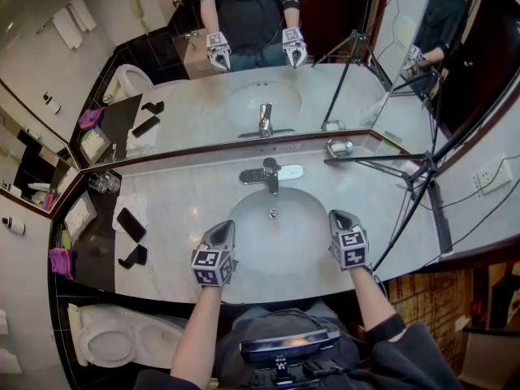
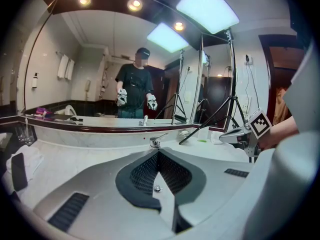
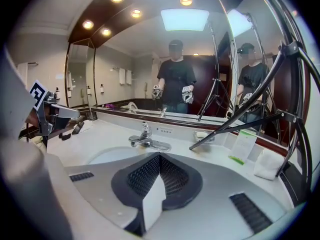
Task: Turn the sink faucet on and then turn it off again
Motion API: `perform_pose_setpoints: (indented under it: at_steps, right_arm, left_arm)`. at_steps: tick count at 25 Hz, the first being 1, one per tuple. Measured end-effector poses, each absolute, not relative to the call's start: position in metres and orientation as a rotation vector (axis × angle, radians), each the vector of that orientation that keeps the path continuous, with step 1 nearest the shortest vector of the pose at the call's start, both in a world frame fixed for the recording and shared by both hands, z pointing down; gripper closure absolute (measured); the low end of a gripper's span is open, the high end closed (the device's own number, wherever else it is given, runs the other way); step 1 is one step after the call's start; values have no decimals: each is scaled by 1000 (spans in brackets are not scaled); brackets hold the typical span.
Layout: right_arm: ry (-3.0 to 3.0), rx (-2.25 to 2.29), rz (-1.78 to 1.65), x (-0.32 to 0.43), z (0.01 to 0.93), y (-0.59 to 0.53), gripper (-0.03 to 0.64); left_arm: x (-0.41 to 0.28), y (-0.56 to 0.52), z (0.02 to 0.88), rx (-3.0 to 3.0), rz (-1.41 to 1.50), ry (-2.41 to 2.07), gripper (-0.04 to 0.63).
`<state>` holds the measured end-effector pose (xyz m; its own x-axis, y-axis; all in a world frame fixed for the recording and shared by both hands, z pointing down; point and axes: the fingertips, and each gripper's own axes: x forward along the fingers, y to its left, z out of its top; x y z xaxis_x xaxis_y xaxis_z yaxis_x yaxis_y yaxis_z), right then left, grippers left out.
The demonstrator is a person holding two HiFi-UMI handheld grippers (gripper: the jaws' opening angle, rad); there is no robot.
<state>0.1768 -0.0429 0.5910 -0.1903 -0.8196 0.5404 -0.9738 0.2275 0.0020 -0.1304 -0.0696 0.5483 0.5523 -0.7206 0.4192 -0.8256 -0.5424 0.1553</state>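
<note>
Chrome target first: looking at the faucet (image 1: pixel 270 173) standing centred on the marble surface (image 1: pixel 175 210), behind the oval sink (image 1: pixel 237 218) and just below the mirror's lower edge. Holding the left claw (image 1: pixel 222 232) and the right claw (image 1: pixel 342 218) over the sink's near rim, one on each side, both well apart from the faucet, both pinched closed with nothing between the pads. Not seeing any water running, so judging the turn-on as the step in hand. Suggesting going in with the right claw closed, using it as a blunt finger: coming in under the lever's free end, lifting gently, stopping once flow shows, then pressing back down for off. Not bothering to grip, since polished metal is likely slipping under the pads. Minding the black tripod leg (image 1: pixel 374 160) lying across the surface right of the faucet. Parking the left claw out of the way. Noting the faucet's look: short spout reaching over the basin, single lever on top, wide shiny base plate, rigid and small.
</note>
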Motion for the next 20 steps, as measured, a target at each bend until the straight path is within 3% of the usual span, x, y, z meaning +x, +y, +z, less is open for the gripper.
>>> perform_pose_setpoints:
  at_steps: [12,20]
  right_arm:
    - [-2064,1555,387,163,595,-52,597]
    - [-2020,1390,91,139,602,-89,587]
  left_arm:
    - [-130,-72,552,2441,457,-1288,607]
    - [-126,-78,555,2437,468,-1294,607]
